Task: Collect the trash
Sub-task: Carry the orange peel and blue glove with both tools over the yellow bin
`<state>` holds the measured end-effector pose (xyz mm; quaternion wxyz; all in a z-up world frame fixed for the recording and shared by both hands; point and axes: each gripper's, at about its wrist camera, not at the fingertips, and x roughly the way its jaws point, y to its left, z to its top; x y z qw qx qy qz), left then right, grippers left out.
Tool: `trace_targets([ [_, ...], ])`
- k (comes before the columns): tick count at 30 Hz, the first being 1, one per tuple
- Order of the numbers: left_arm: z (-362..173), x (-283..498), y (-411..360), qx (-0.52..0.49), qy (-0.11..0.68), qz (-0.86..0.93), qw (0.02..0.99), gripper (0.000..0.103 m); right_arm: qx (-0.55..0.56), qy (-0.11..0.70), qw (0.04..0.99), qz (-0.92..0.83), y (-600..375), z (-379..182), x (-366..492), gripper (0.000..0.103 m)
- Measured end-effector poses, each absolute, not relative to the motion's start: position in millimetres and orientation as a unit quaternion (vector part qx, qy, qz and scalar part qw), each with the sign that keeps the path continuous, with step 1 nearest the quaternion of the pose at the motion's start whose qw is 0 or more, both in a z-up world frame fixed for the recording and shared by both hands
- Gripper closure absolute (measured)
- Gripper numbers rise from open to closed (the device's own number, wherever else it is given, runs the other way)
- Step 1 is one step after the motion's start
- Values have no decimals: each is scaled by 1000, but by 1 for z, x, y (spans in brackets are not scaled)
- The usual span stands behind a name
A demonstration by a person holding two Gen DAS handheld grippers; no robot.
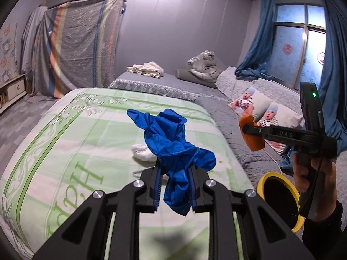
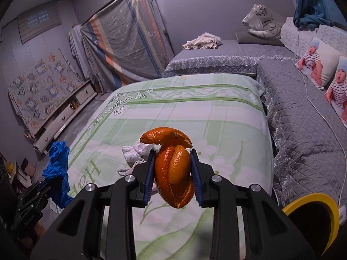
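My left gripper (image 1: 175, 186) is shut on a crumpled blue glove (image 1: 171, 143) and holds it above the green-and-white bedspread (image 1: 65, 134). My right gripper (image 2: 173, 173) is shut on an orange peel (image 2: 173, 169) and holds it above the same bedspread (image 2: 216, 112). A crumpled white tissue (image 1: 142, 152) lies on the bedspread just beyond the glove; it also shows in the right wrist view (image 2: 134, 152). In the left wrist view the right gripper (image 1: 251, 130) with the peel (image 1: 252, 135) is at the right. In the right wrist view the left gripper with the glove (image 2: 57, 166) is at the lower left.
A yellow-rimmed bin (image 1: 279, 197) with a dark inside stands at the bed's right side, below my right gripper; it also shows in the right wrist view (image 2: 312, 221). A grey quilted sofa (image 2: 303, 130) with baby-print cushions (image 2: 318, 65) runs along the right. A white cable (image 2: 321, 112) lies on it.
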<state>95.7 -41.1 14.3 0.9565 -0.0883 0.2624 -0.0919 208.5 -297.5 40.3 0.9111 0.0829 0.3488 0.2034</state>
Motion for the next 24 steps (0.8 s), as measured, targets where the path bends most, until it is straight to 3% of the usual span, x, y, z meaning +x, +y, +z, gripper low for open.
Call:
trace_targets([
  [24, 46, 105, -159, -27, 230, -216, 948, 84, 161, 265, 946, 98, -431, 43, 118, 74],
])
